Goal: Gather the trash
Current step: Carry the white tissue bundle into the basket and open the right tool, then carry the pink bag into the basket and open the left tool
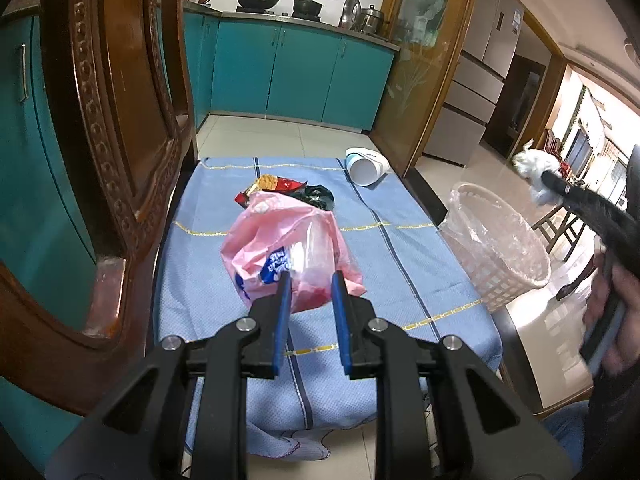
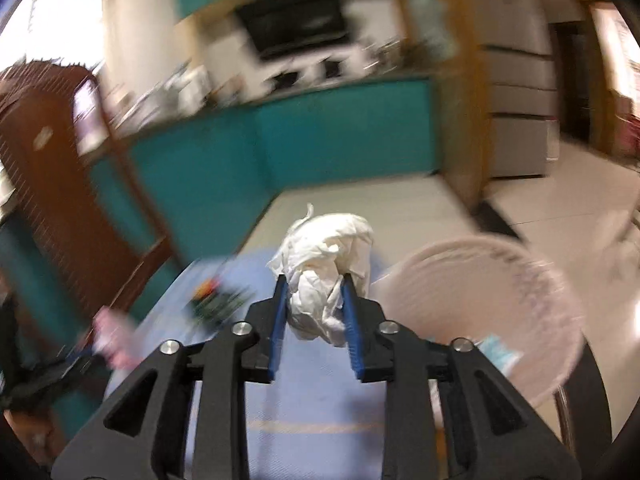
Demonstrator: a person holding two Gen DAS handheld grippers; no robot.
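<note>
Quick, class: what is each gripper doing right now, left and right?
Left gripper: closed on the pink plastic bag.
Right gripper: holding the crumpled white tissue between its fingers, beside the basket.

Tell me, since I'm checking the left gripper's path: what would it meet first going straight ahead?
The pink plastic bag. The left gripper already has it between its fingers, on the blue cloth. Beyond lie a snack wrapper and a black bag.
</note>
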